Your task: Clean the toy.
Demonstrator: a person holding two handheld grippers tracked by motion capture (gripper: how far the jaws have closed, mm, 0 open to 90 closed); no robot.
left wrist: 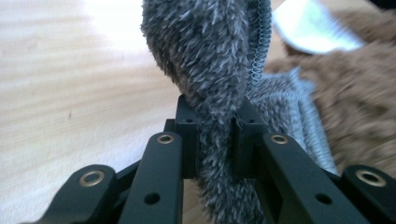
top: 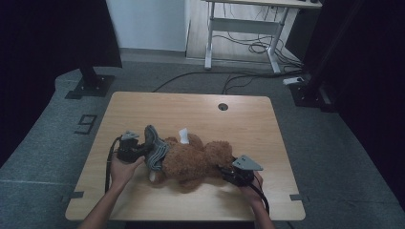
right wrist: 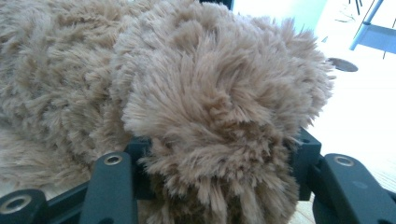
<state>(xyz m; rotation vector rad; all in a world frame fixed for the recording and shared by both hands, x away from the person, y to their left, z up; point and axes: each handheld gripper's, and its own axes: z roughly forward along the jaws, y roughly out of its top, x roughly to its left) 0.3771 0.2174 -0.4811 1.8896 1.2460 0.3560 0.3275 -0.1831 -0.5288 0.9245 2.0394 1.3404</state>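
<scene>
Grey fuzzy knit cloth (left wrist: 212, 93) sits pinched between the jaws of the left gripper (left wrist: 217, 135), which press tight on a bunched fold of it; a ribbed edge of the same cloth runs down beside the jaws. From above, that left gripper (top: 138, 149) lies at one end of the brown teddy bear (top: 193, 160), and the cloth (top: 155, 148) is wrapped about that end of the bear, one flap standing up away from the fur. A white tag (top: 184, 135) sticks up from the far side of the bear.

At the bear's other end, the right gripper (top: 228, 172) holds a rounded, furry limb of the bear (right wrist: 219, 140), its jaws partly closed and pressing into the plush on either side. The bear lies on its side on the wooden table (top: 191, 107), in the near half, between the two hands. A round cable hole (top: 223, 106) sits well beyond the bear, toward the table's far edge.
</scene>
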